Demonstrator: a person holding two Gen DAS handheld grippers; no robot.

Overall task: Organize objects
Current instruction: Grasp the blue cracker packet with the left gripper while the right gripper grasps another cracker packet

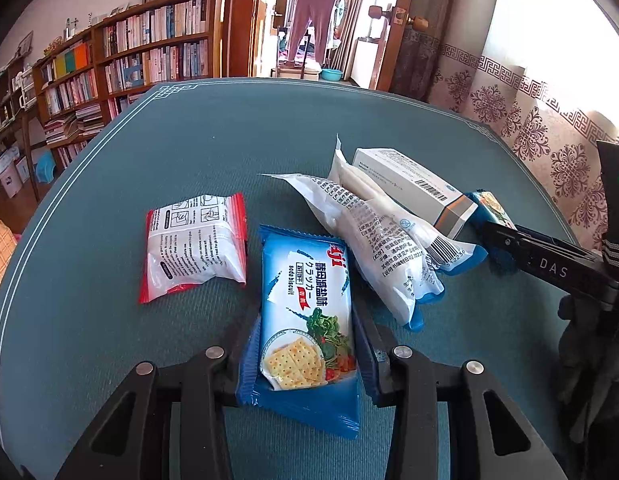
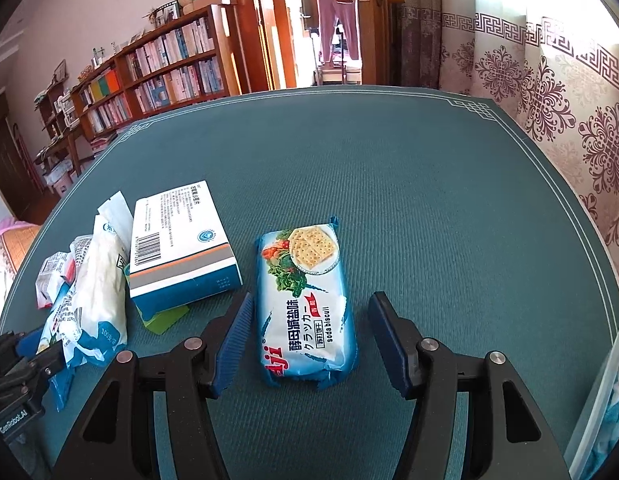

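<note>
So on the teal table mat (image 1: 189, 152) my left gripper (image 1: 305, 354) has its blue pads squeezed against both long sides of a blue soda biscuit pack (image 1: 305, 316), down near the cracker-picture end. The pack looks properly pinched and lies lengthwise away from me.

Taking that pack as the landmark: just to its left, a little apart, sits a red-edged white sachet (image 1: 195, 246). Right beside it on the other side is a long white-and-blue bag of swabs (image 1: 373, 240), lying at a slant with its near end next to the pack's right edge. Behind that bag, touching it, is a white box with a grey and blue end (image 1: 417, 188).

My right gripper (image 2: 309, 340) sits around a second soda biscuit pack (image 2: 305, 304), and its jaws stand apart with clear gaps on both sides, so nothing is gripped there. That second pack lies flat on the mat just right of the white box (image 2: 181, 248), with a green card (image 2: 165, 318) poking out from under the box's near corner. The swab bag (image 2: 95, 280) is on the far side of the box from this pack.
</note>
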